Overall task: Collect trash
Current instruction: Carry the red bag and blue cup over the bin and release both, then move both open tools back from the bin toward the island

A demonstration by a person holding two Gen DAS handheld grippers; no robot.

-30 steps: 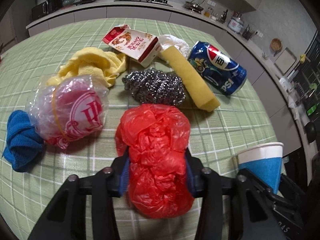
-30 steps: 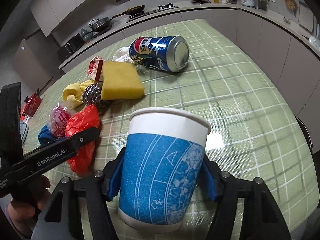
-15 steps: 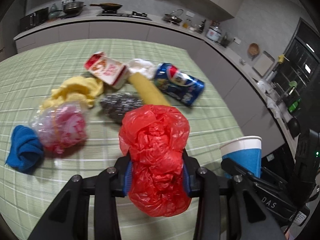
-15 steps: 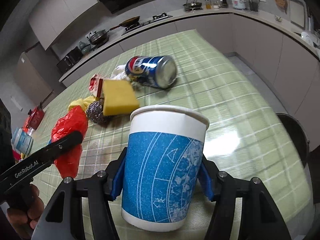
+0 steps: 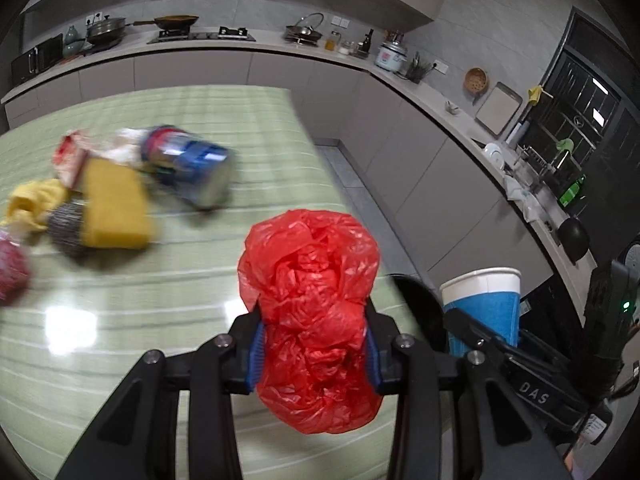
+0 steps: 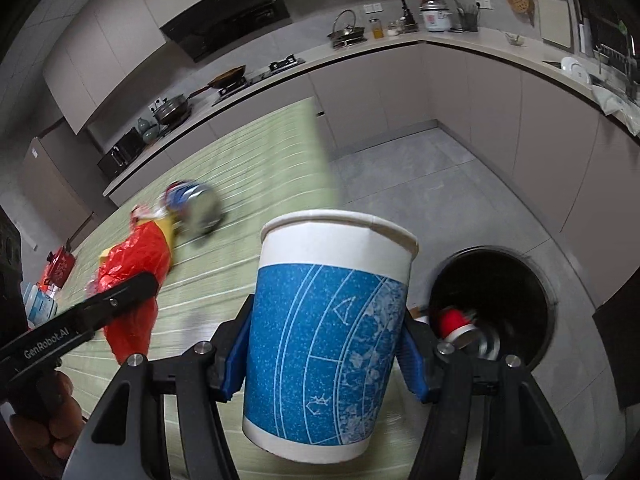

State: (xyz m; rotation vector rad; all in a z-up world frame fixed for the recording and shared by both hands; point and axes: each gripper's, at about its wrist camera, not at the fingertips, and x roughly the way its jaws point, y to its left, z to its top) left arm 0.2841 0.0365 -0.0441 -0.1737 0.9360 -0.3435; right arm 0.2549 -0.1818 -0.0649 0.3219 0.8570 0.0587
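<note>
Crumpled red plastic bag (image 5: 312, 312) sits pinched between the blue pads of the left gripper (image 5: 312, 354), bulging above and below them. The right gripper (image 6: 324, 356) clamps a blue-and-white paper cup (image 6: 328, 332), upright with a slight tilt. At two o'clock from the cup gapes a round black bin (image 6: 492, 304) holding a blurred red-capped item. At ten o'clock on the green checked tablecloth (image 5: 200, 280), a blue soda can (image 5: 192, 168), yellow sponge (image 5: 112, 208) and steel scourer (image 5: 66, 230) smear into blur.

Crumpled plastic bag (image 5: 316, 312) is showing bright red; tapered paper cup (image 6: 328, 332) is showing blue with pale line drawings and white bands at rim and base. Glossy table covering (image 5: 160, 300) is appearing pale green with light stripes. Rectangular sponge (image 5: 114, 210) is showing mustard yellow; gripper pads (image 6: 236, 360) are showing blue.
</note>
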